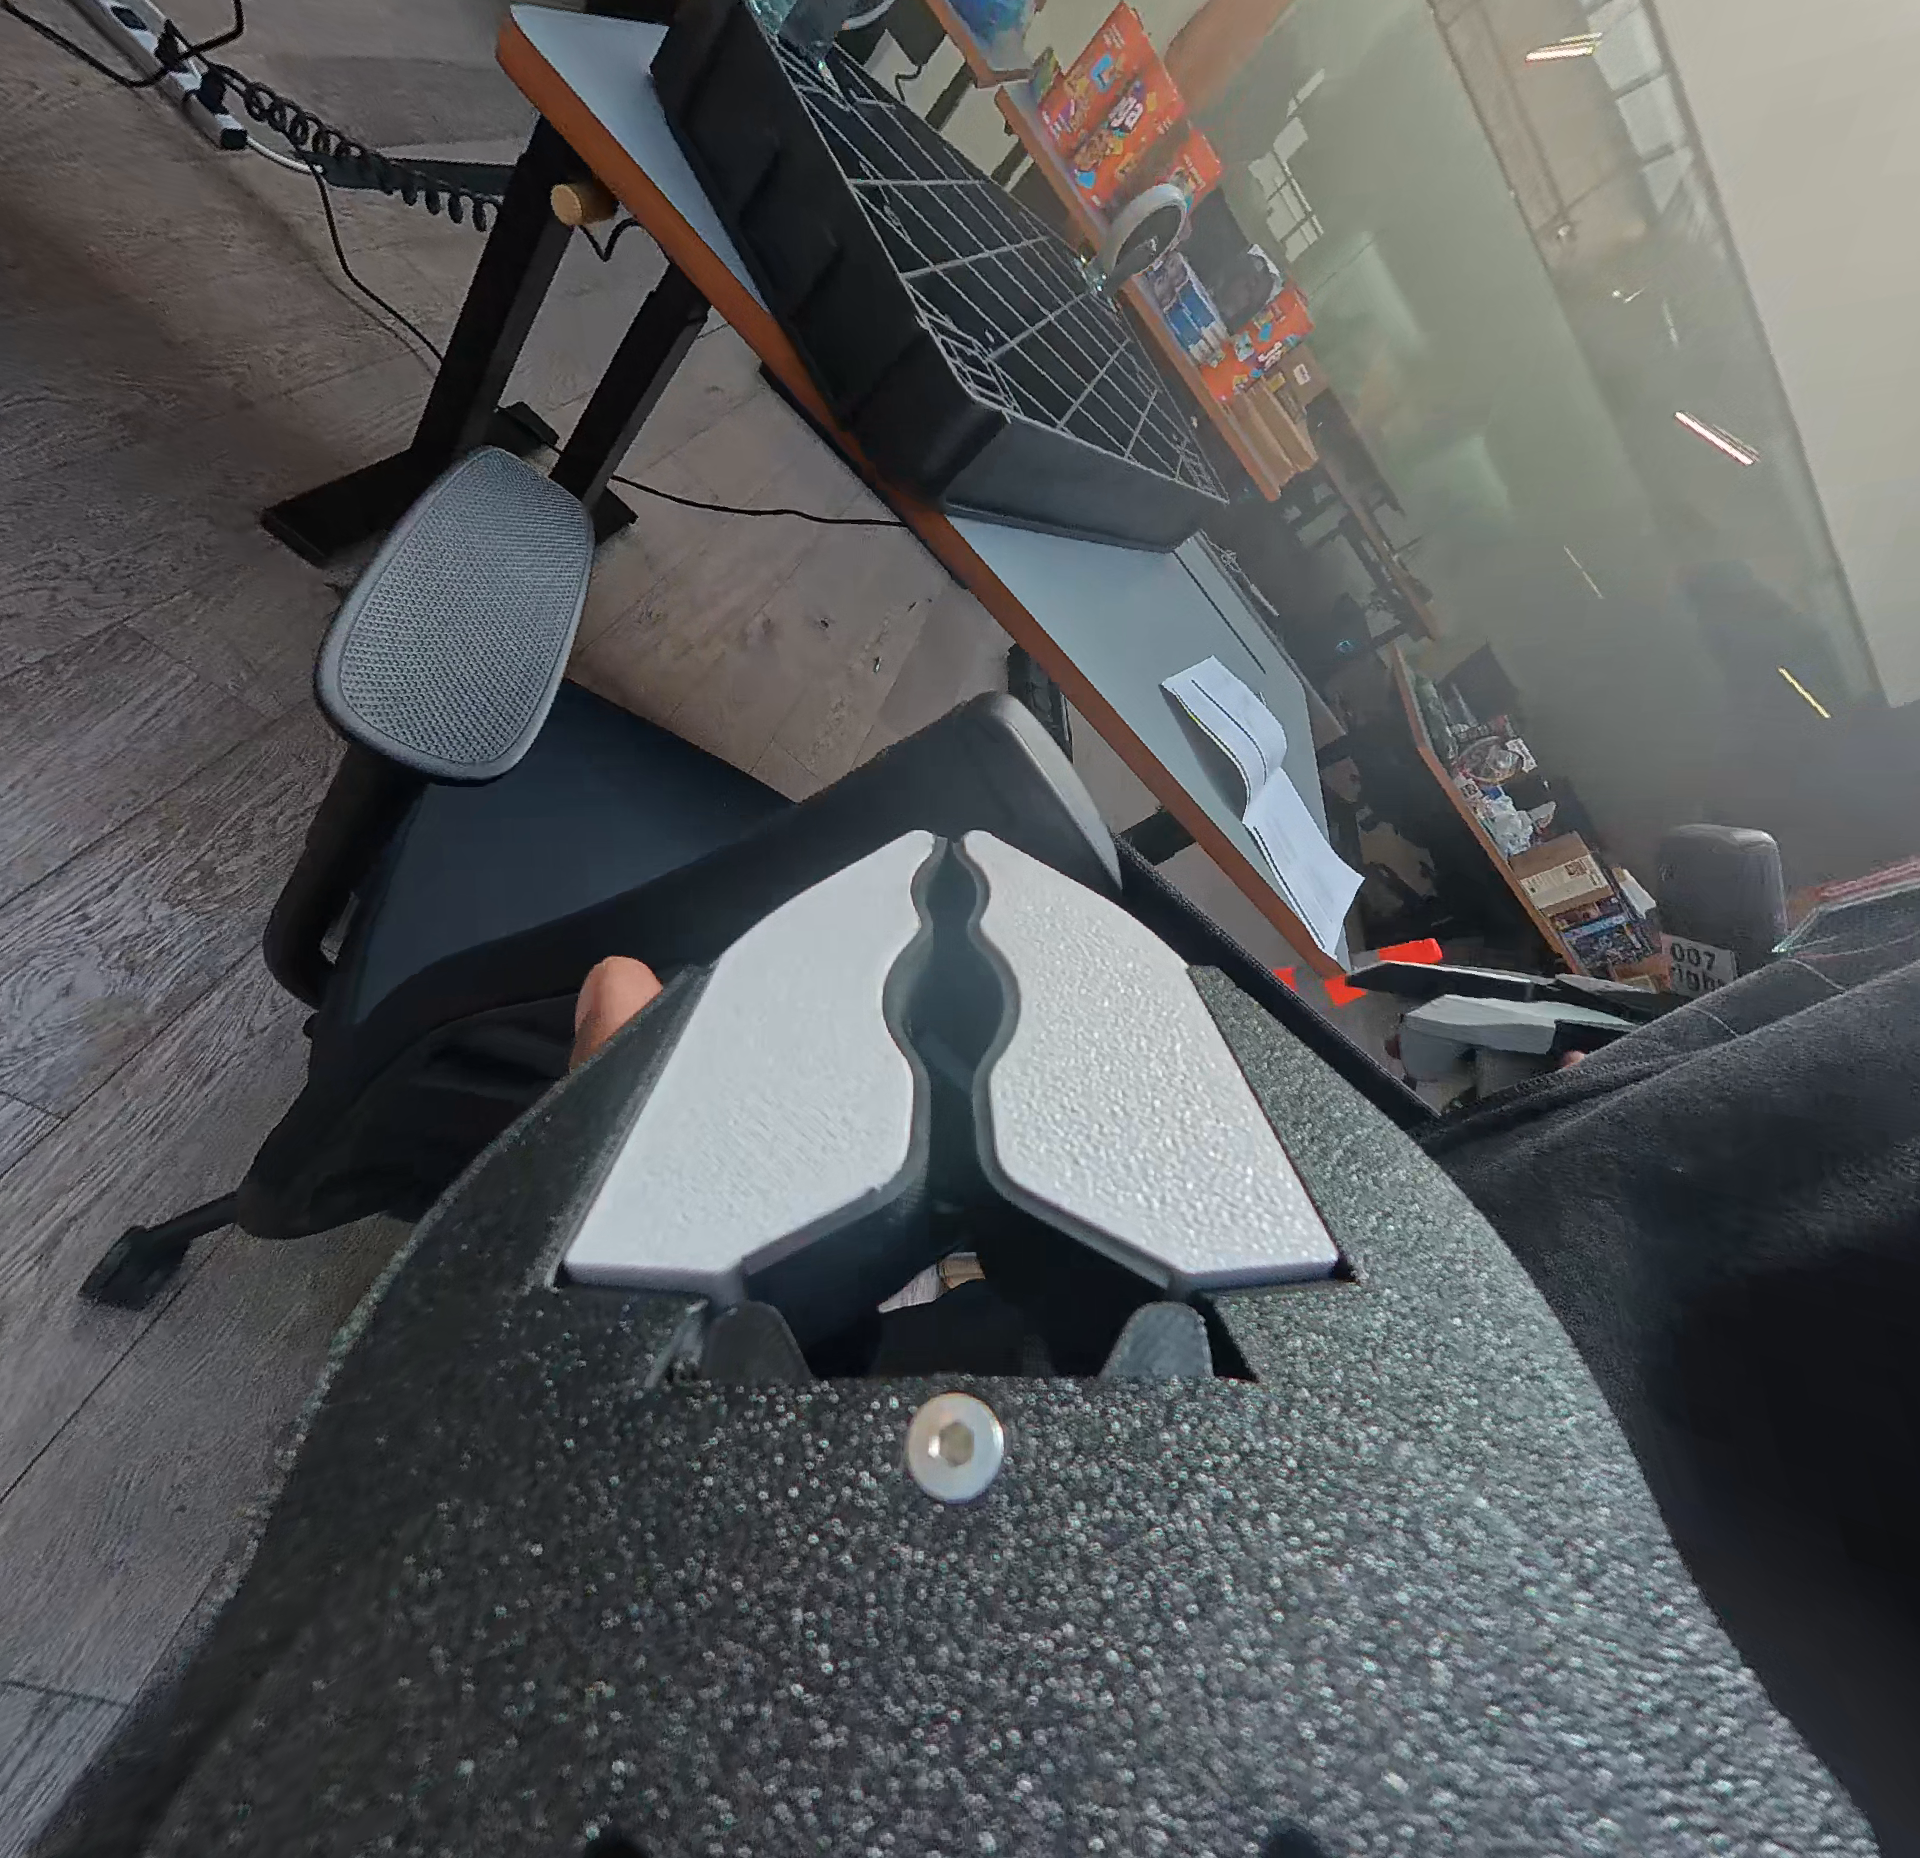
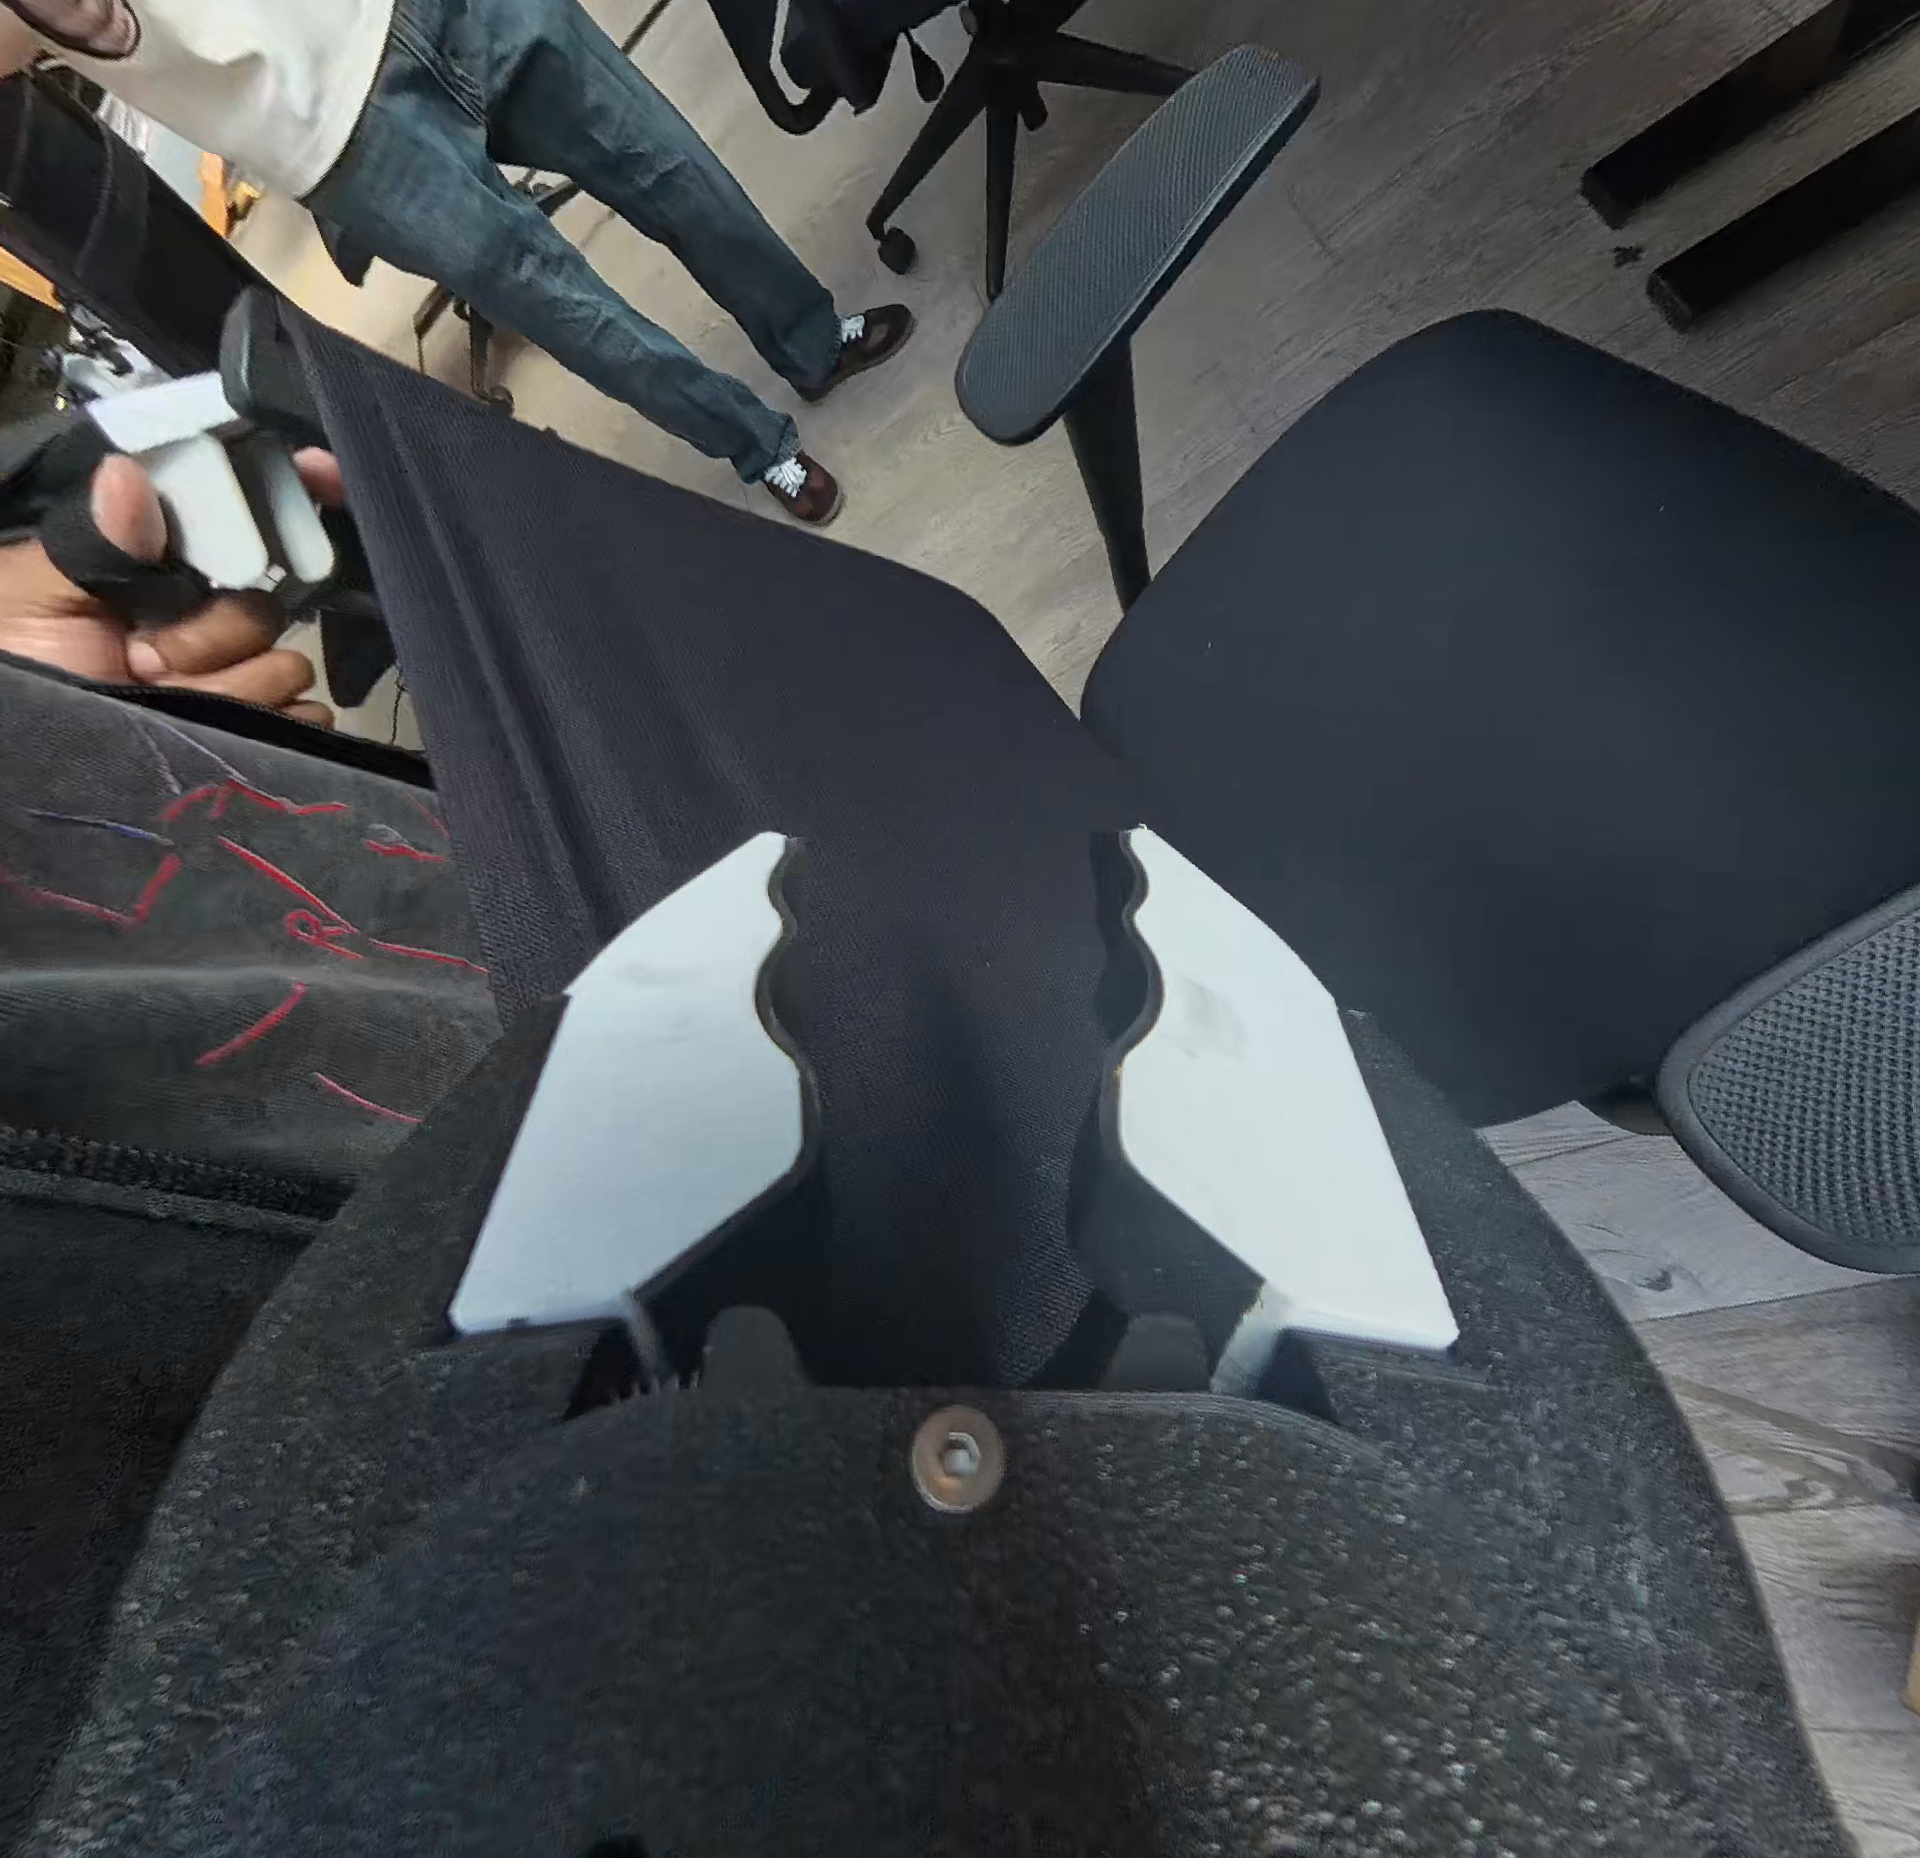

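The left gripper [image 1: 948, 852] has its jaws pressed together on nothing, hanging over a black trouser leg [image 1: 499, 1070] beside a chair armrest [image 1: 457, 613]; a black crate [image 1: 935, 281] sits on the surface [image 1: 1122, 613] beyond. The right gripper [image 2: 956, 847] has its jaws spread over dark trousers [image 2: 727, 686], near a black chair seat [image 2: 1507, 717].

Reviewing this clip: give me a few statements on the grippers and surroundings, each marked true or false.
1. The left hand-held gripper has its white fingers closed together. True.
2. The right hand-held gripper is clamped shut. False: its fingers stand apart over black fabric.
3. A black wire-grid tray sits on the grey table. True.
4. The black office chair seat holds a box. False: nothing lies on it.
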Demonstrator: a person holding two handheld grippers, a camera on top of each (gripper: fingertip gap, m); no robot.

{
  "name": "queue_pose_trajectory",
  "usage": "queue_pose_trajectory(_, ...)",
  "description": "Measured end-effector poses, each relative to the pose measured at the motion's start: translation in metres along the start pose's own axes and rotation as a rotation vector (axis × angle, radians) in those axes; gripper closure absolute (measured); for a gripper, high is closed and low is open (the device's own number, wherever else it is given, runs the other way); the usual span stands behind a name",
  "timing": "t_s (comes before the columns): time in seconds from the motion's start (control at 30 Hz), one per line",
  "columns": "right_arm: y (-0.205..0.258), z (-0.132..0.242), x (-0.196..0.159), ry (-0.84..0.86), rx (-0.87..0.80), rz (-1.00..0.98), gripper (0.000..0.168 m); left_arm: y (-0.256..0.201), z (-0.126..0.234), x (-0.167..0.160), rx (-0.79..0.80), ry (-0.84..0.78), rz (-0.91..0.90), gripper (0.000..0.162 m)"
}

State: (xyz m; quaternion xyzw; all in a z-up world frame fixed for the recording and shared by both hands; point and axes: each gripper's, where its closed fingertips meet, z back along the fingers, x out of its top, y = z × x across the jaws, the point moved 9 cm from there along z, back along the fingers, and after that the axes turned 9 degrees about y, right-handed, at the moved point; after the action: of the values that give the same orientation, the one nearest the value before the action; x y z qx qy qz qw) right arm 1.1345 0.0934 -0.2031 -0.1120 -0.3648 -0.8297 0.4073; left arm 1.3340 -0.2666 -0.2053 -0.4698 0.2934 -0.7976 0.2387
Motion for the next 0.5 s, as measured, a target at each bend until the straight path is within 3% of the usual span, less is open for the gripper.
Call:
queue_pose_trajectory(0.07,-0.015,-0.013,0.001,0.080,-0.043,0.009,0.120,0.010,-0.025,0.026,-0.022,0.019,-0.017,0.162)
queue_pose_trajectory(0.17,-0.024,-0.025,0.029,0.044,0.054,-0.044,0.128,0.027,-0.062,0.066,-0.057,0.040,-0.037,0.162)
queue_pose_trajectory(0.27,-0.023,-0.047,0.053,0.148,0.071,0.017,0.125,0.041,-0.101,0.104,-0.088,0.056,-0.065,0.162)
queue_pose_trajectory(0.5,-0.070,-0.049,0.104,0.022,0.240,-0.147,0.126,0.048,-0.182,0.160,-0.107,0.017,-0.058,0.162)
